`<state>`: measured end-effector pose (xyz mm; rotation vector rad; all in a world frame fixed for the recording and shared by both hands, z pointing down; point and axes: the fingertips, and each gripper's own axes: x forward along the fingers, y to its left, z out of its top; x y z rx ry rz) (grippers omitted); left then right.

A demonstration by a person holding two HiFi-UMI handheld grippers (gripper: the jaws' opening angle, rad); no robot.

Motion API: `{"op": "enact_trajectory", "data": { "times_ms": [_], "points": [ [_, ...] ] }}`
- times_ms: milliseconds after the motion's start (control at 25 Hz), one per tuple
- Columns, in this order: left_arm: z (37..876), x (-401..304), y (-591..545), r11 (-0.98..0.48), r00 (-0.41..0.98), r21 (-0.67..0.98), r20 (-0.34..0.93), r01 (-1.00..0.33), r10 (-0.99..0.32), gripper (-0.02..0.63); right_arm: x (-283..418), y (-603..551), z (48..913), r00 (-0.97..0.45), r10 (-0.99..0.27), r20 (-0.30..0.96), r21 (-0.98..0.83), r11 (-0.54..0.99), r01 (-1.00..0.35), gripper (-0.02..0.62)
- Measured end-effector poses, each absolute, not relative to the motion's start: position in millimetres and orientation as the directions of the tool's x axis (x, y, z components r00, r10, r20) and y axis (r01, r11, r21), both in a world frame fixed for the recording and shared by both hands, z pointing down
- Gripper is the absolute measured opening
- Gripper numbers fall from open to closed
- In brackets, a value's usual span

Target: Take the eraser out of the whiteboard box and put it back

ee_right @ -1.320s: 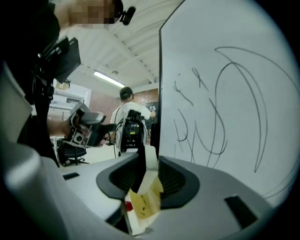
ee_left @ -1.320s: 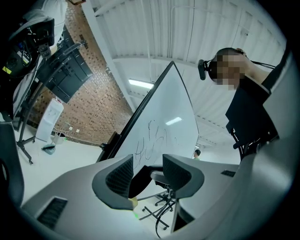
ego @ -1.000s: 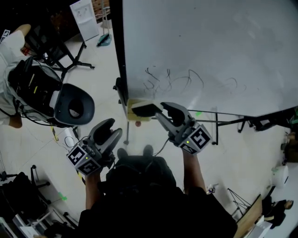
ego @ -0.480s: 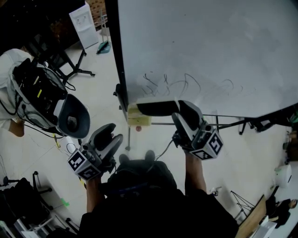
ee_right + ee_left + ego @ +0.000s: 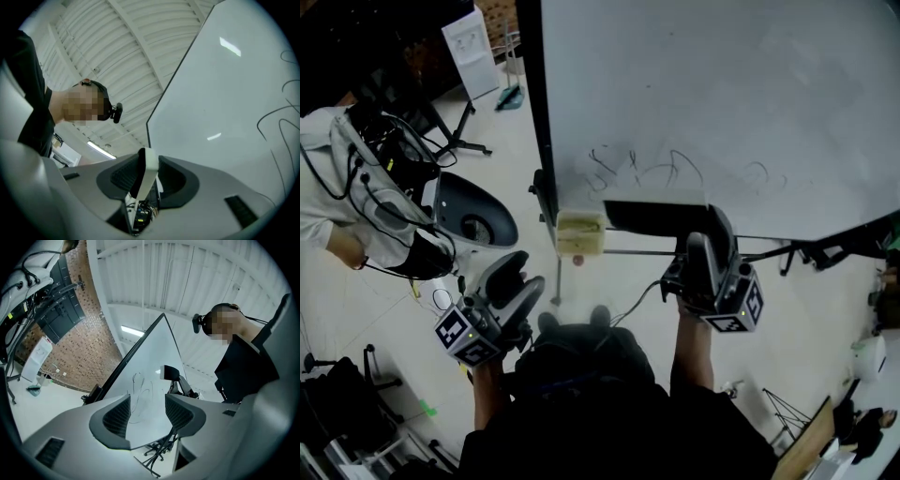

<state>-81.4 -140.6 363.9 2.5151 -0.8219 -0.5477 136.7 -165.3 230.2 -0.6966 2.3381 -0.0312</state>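
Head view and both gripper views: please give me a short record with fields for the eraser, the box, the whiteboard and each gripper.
eraser: out of the box, held before the whiteboard
box: pale yellow, at the board's lower left corner, left of the eraser
whiteboard: dark scribbles on its lower part
right gripper: shut on the eraser
left gripper: jaws apart, nothing between them, held low

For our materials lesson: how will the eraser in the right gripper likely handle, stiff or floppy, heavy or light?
Probably stiff: the eraser juts straight out of the right gripper without sagging. Likely light, held by one end. Flat sides should resist rolling.
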Motion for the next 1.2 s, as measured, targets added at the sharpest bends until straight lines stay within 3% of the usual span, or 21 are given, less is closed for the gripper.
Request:
{"op": "enact_trajectory", "data": {
  "times_ms": [640,1200],
  "points": [
    [352.1,-74.9,-129.9,-0.748,0.747,0.541,-0.293,-0.384,-0.596,0.225,180.0,-151.6,198.2,-0.477,-0.473,-0.74,-0.249,0.853,-0.459,0.153],
    [344.2,-62.1,-127.4,-0.773,0.76,0.52,-0.314,-0.363,-0.568,0.225,216.1,-147.0,198.9,-0.329,-0.466,-0.822,-0.351,0.868,-0.352,0.153]
  ]
}}
